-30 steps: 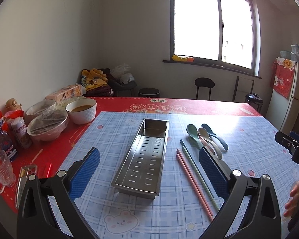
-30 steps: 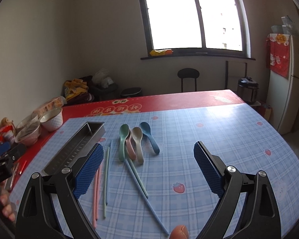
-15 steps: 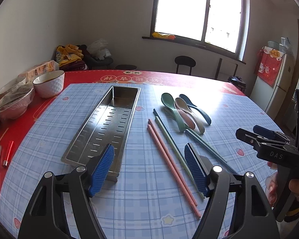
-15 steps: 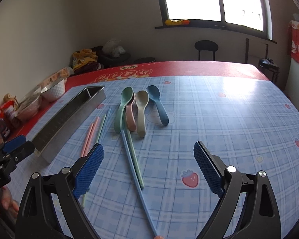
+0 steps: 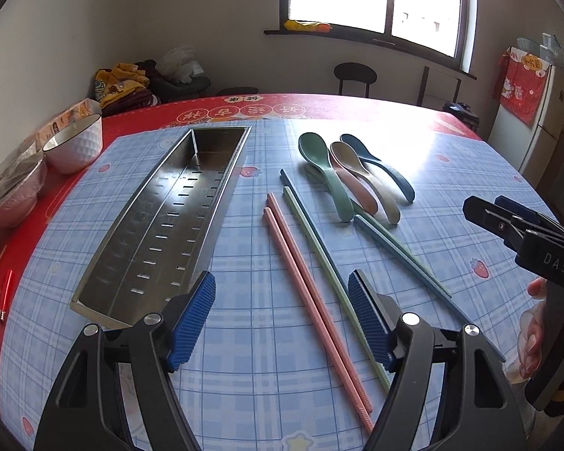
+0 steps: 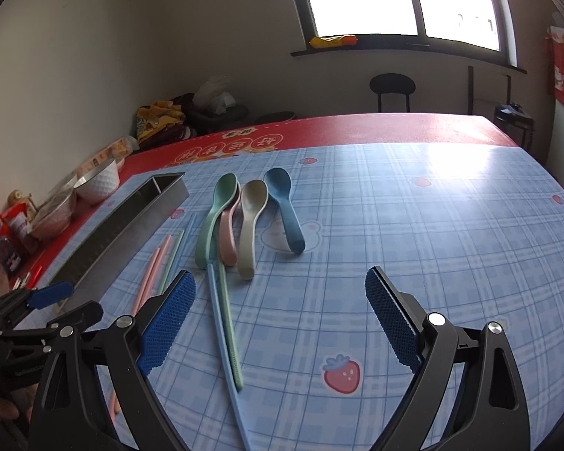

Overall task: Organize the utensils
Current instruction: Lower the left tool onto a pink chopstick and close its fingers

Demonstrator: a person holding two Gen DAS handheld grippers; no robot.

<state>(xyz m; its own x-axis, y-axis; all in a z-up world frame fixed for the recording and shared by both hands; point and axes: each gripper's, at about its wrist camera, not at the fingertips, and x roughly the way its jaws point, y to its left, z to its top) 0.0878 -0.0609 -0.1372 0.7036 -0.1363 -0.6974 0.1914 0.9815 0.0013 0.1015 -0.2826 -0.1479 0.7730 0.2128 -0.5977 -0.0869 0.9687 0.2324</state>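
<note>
A long perforated steel tray (image 5: 169, 218) lies on the blue checked cloth, left of centre. To its right lie two pink chopsticks (image 5: 304, 285), a green chopstick (image 5: 319, 255) and a blue-green pair (image 5: 398, 251). Beyond them lie green (image 5: 321, 167), pink (image 5: 357, 188), beige (image 5: 372, 184) and blue (image 5: 383, 169) spoons. My left gripper (image 5: 282, 285) hovers open over the pink chopsticks' near half, gripping nothing. My right gripper (image 6: 280, 278) is open and empty, just short of the spoon handles (image 6: 250, 259), with the blue-green pair (image 6: 225, 319) by its left finger.
A white bowl (image 5: 75, 146) and covered bowls (image 5: 15, 188) stand on the red cloth at the left, with bottles (image 6: 0, 240) and a red lighter (image 5: 5, 293) nearer. A person's hand (image 5: 534, 338) holds the right gripper. A chair (image 5: 355, 75) stands past the far edge.
Both grippers have sunk and moved forward over the table, tilting down. The left jaws have narrowed. The pink chopsticks now lie between the left fingers in view.
</note>
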